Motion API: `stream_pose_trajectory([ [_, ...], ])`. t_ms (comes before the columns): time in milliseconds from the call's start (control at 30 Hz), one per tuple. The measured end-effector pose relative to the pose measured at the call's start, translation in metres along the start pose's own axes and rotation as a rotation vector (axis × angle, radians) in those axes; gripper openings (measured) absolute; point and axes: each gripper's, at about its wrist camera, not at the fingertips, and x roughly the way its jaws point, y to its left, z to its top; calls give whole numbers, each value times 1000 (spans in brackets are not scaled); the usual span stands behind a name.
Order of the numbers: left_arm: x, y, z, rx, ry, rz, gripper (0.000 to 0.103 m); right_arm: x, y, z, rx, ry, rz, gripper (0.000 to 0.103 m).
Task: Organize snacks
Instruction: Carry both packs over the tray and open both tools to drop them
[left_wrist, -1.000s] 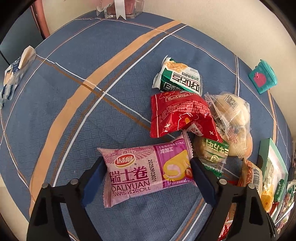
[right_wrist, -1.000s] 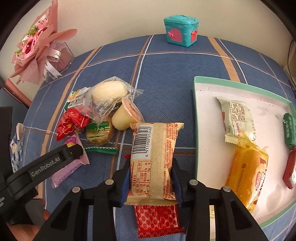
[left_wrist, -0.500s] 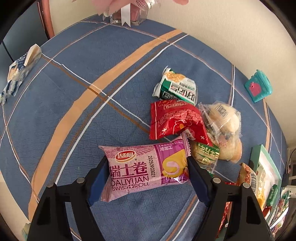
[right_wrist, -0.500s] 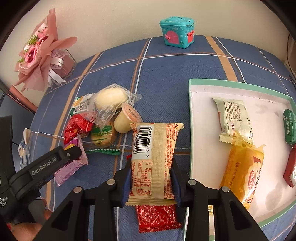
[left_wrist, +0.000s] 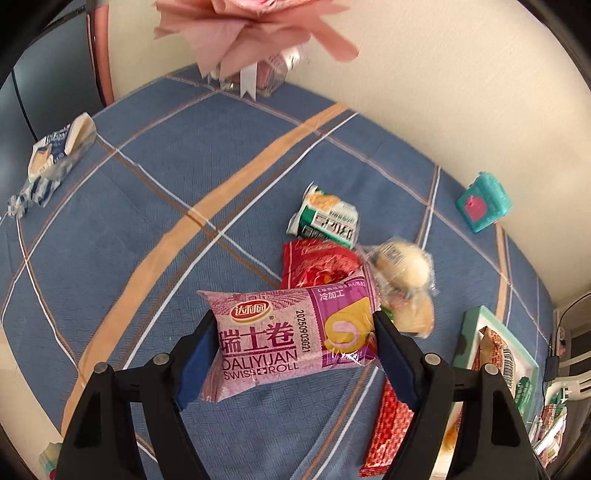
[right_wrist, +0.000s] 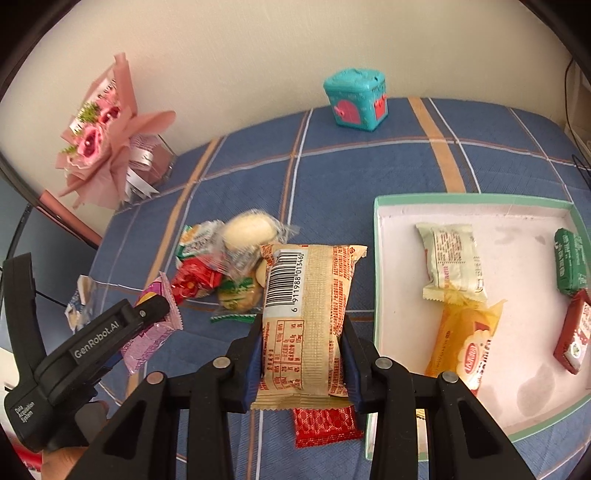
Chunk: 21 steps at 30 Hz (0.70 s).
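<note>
Left wrist view: the left gripper (left_wrist: 293, 339) clamps the pink Swiss roll pack (left_wrist: 284, 339) by its ends, long axis crosswise, above the blue cloth (left_wrist: 147, 221). The right gripper (right_wrist: 301, 354) pinches the tan biscuit pack (right_wrist: 306, 317) lengthwise, beside the tray (right_wrist: 376, 280), whose near half has free floor.

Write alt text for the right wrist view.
The right gripper holds a beige barcoded snack pack above a blue plaid tablecloth. A green-rimmed tray with snacks sits right; loose snacks and the left gripper sit left.
</note>
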Motion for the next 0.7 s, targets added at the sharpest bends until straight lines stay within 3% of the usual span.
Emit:
stream_pose_trajectory([
  [400,-12,-22,-7,29,-42,-19,82,-13,-6,4,19,-25,16,39],
  [700,-14,-65,-20,129,-45,-47,82,-19,-37,8,102,-34,7,39],
])
